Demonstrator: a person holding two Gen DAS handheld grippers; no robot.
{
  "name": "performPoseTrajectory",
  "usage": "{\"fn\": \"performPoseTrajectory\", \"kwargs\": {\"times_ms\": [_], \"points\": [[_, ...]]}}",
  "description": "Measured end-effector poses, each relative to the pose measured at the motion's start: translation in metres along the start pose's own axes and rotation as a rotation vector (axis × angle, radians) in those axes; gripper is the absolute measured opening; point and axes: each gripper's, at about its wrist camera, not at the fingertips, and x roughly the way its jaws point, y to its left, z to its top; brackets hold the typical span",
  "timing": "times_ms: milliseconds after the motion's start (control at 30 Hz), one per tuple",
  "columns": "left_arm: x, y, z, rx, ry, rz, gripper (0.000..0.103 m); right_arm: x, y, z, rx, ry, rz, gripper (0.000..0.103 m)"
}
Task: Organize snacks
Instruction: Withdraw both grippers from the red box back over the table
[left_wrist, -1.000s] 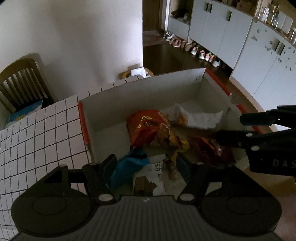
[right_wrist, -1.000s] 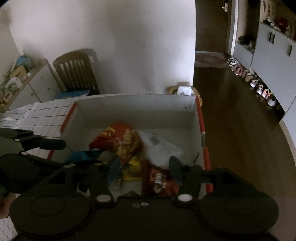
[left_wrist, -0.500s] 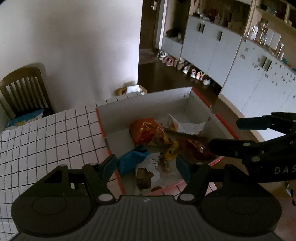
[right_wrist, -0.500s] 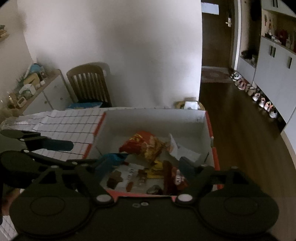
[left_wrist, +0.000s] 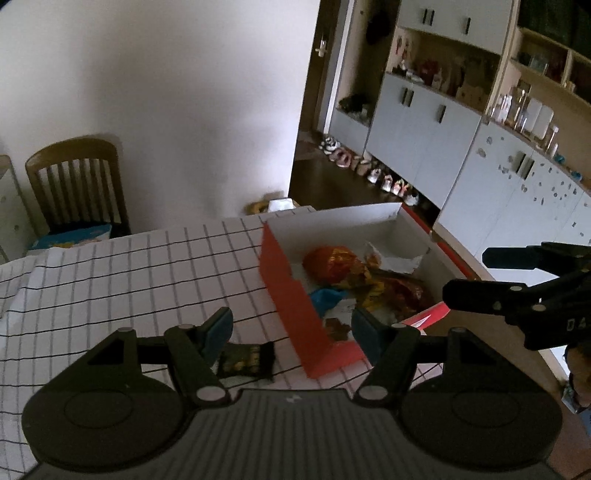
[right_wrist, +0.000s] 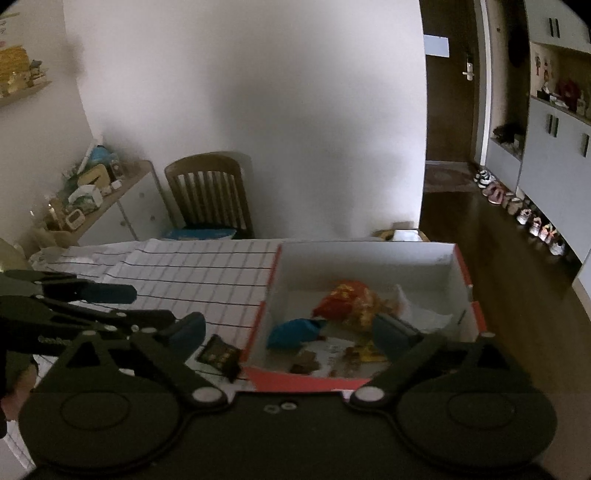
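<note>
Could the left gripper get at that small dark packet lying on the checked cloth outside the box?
Probably yes: the dark packet lies uncovered just below the left gripper, whose jaws stand open and empty.

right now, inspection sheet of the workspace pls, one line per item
surface: table under a checked cloth.
job's things: red box, white inside, holds loose snacks, among them an orange bag and a blue packet; one dark packet lies on the cloth outside it.
clutter: nothing seen.
grippers: left gripper and right gripper both empty, jaws open and just widening.
cables: nothing seen.
surroundings: wooden chair, cabinets, shoes along the floor.
</note>
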Motion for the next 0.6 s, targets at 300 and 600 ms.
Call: {"fn": "performPoseTrajectory", "kwargs": {"times_ms": [300,600], "points": [[-0.031,0.042,-0.024,-0.038,-0.032,-0.013,0.094,0.000,0.046,-0.012,0.011,-0.003,0.016,0.101],[-0.028,0.068,-0.056,-0.071,-0.042,0.007,0.103,0.018,0.077,-0.014,-0.002,0.030,0.015,0.102]]}}
